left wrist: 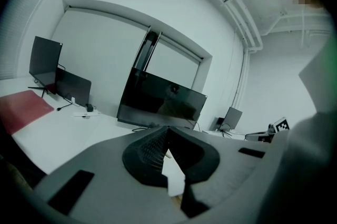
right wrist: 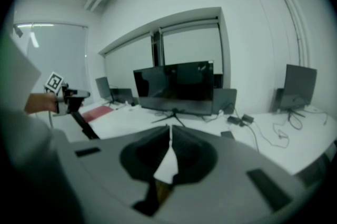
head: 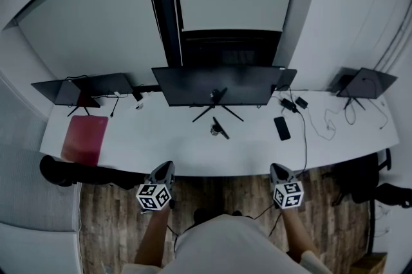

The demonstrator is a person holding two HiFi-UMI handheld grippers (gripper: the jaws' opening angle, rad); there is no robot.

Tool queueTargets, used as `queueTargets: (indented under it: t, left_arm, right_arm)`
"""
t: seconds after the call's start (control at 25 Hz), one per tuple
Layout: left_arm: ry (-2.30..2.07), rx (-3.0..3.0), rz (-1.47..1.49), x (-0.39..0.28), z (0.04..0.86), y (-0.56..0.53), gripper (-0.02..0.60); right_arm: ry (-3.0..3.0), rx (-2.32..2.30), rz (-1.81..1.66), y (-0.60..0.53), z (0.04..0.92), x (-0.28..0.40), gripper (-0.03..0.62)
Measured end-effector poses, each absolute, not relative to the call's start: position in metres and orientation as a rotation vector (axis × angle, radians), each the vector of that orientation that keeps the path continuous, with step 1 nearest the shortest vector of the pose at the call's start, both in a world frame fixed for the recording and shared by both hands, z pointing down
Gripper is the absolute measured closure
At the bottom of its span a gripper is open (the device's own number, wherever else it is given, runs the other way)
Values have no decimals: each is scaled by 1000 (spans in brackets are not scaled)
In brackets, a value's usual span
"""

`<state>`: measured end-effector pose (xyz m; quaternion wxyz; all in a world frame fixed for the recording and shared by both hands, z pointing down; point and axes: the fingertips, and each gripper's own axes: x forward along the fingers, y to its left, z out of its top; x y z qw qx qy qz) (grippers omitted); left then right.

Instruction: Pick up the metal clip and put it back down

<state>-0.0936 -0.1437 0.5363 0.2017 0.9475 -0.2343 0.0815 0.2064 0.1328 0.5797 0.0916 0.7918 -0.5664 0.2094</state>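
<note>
Jaws together, empty: left tongs [head: 166, 168], right tongs [head: 278, 170]. Small dark metal clip [head: 219, 130] lies on white desk [head: 161, 137] ahead, between them, well apart; fits pre-pickup or post-putdown.

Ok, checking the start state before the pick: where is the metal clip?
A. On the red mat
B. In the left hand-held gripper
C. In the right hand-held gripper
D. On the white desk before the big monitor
D: the metal clip lies on the white desk before the big monitor; the left hand-held gripper and right hand-held gripper are shut and empty near the desk's front edge.
</note>
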Motion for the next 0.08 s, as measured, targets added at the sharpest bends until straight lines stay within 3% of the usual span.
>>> queueTargets:
  t: [0.08]
  left_arm:
    - [-655, 2646, 229, -94, 537, -144, 549]
  right_arm:
    - [-1682, 2352, 622, 133, 580, 207, 559]
